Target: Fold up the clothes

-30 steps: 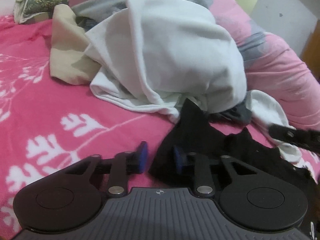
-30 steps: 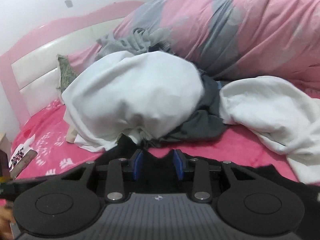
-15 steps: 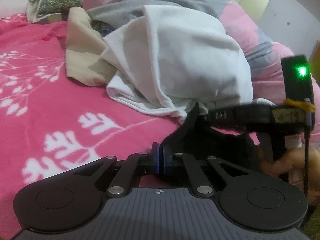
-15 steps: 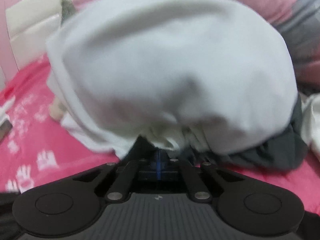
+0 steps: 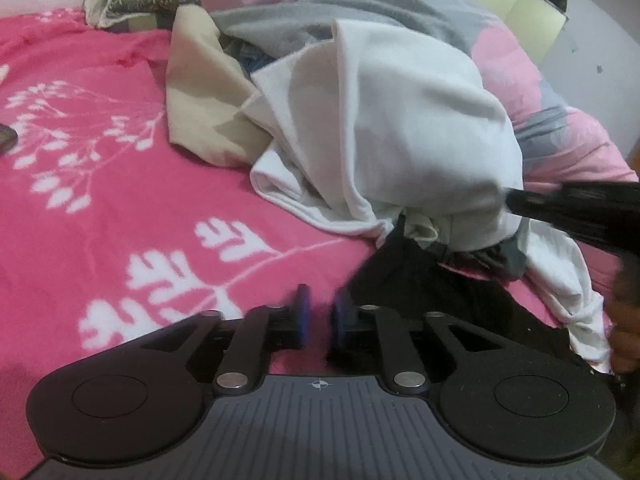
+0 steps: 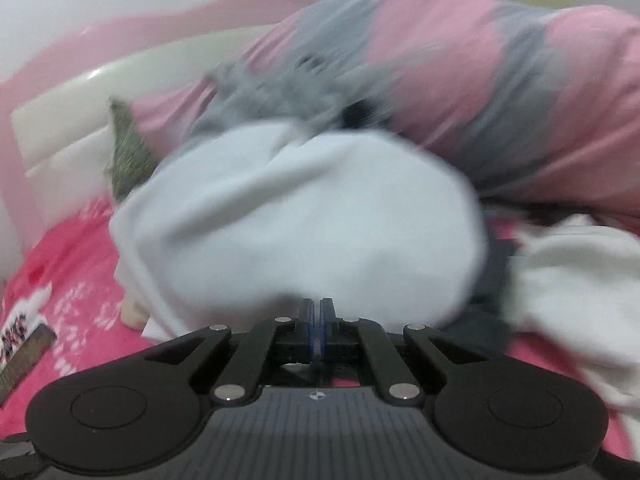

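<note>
Left claw [image 5: 319, 322] apart beside crumpled black garment [image 5: 432, 296]; right claw [image 6: 316, 322] together below heaped white cloth [image 6: 304, 224].

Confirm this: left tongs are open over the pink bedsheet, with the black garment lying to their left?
Not quite. In the left wrist view the left tongs are open over the pink bedsheet, but the black garment lies to their right, not left.
</note>
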Motion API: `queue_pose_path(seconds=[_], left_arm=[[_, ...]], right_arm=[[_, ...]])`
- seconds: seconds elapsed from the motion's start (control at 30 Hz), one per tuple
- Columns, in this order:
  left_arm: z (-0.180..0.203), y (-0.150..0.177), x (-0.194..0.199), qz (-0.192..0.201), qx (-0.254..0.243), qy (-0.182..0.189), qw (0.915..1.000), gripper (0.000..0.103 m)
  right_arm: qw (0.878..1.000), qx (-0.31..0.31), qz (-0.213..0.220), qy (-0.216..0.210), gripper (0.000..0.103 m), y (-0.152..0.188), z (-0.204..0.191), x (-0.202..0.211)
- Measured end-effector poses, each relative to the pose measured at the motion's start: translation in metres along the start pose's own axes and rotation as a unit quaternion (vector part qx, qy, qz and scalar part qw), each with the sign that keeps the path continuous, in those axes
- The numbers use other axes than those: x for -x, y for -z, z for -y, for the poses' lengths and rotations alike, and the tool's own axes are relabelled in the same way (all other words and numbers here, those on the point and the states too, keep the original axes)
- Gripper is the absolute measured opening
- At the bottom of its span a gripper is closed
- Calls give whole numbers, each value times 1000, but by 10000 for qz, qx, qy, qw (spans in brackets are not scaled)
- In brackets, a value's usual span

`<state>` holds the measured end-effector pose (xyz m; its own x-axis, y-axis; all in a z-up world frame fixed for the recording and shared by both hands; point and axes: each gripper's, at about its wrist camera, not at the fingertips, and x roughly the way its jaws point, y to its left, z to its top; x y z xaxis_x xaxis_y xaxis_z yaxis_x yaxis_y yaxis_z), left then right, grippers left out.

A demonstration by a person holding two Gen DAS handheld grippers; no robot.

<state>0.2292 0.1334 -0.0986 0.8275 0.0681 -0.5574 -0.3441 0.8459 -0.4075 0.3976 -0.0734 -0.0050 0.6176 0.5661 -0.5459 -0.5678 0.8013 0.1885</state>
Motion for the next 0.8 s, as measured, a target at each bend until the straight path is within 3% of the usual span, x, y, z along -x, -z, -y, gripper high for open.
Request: queue_pose_path(seconds=[0.1, 0.23, 0.5, 0.77, 0.8], left_arm=[[0, -1, 3, 162, -36, -172, 9997, 25], [-3, -4, 5, 258, 85, -278, 9992, 25], [-5, -2, -4, 160, 13, -388, 9991, 25], [-26, -13, -1, 314, 672, -489, 9960, 25], [-29, -14, 0, 355, 759, -508, 9952, 25]], right_arm=[[9995, -102, -128, 259, 13, 5, 20, 24], [9967, -298, -748, 138, 13, 26, 24, 25], [9931, -545, -819, 646, 12, 45, 24, 52], [9863, -788, -892, 1138, 14, 65, 24, 80], [9866, -796, -956, 1055, 14, 72, 15, 93]])
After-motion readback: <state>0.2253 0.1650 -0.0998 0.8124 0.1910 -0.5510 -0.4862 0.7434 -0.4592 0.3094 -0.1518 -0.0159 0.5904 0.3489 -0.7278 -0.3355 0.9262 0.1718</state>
